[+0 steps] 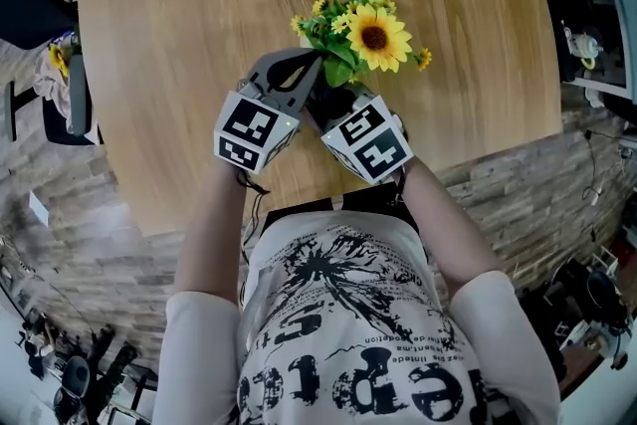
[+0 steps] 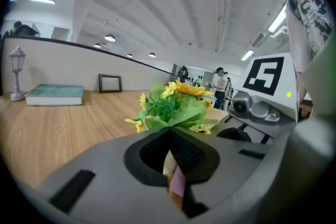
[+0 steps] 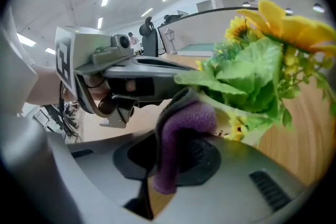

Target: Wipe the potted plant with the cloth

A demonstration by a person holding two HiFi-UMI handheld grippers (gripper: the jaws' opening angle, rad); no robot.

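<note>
Looking down in the head view, the potted plant (image 1: pixel 364 37) stands on the round wooden table (image 1: pixel 189 35), towards the person's side. The left gripper (image 1: pixel 317 65) and right gripper (image 1: pixel 333 105) meet at its base under the leaves.

In the left gripper view, the jaws are clenched together just before the foliage (image 2: pixel 173 105). A pale, pinkish sliver shows in their seam; I cannot tell whether it is pinched.

In the right gripper view, the jaws grasp a purple cloth (image 3: pixel 182 126). Its fold bulges over the tips, right under the leaves.
</note>
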